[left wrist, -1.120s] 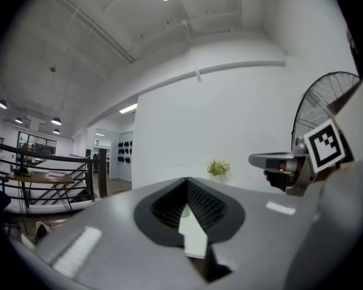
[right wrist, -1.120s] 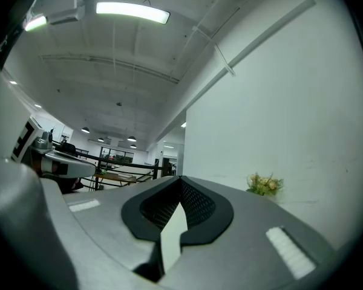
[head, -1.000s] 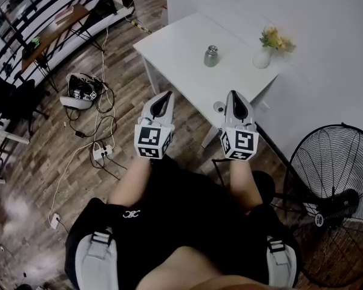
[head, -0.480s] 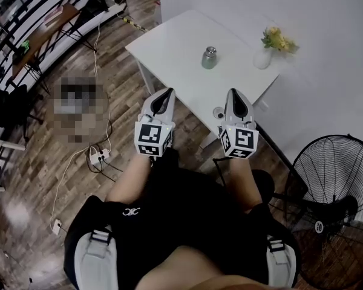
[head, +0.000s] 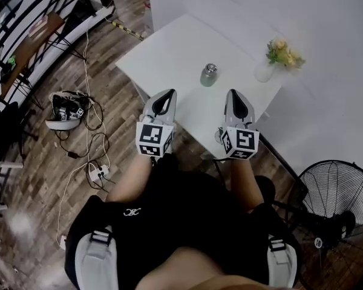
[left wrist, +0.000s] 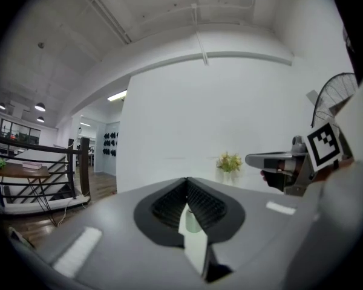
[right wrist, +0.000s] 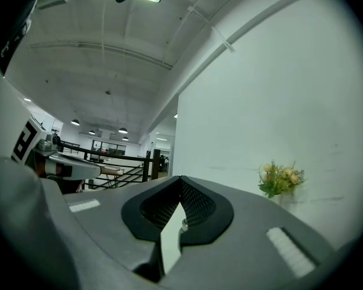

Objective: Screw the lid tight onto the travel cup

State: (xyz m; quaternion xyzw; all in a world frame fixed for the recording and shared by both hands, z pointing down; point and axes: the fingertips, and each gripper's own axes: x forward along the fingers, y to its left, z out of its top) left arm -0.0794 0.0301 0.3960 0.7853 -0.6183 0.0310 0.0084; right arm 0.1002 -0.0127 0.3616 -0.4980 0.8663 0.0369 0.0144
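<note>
The travel cup [head: 209, 75], a small greenish metal cup with a silvery top, stands upright in the middle of the white table [head: 169, 59]. A small round piece, probably the lid [head: 218, 135], peeks out at the table's near edge beside the right gripper's marker cube. My left gripper [head: 167, 93] and right gripper [head: 235, 93] are held side by side over the near edge, both shut and empty, well short of the cup. The left gripper view shows the cup [left wrist: 192, 221] through the slit of its closed jaws.
A vase of yellow flowers [head: 278, 58] stands at the table's far right, against the white wall. A standing fan [head: 333, 216] is on the floor to the right. Cables, a power strip [head: 98, 173] and a headset [head: 63, 109] lie on the wood floor to the left.
The table and cup have slid nearer to the grippers in the head view, so both tips now reach over its near edge. Both grippers stayed shut and side by side.
</note>
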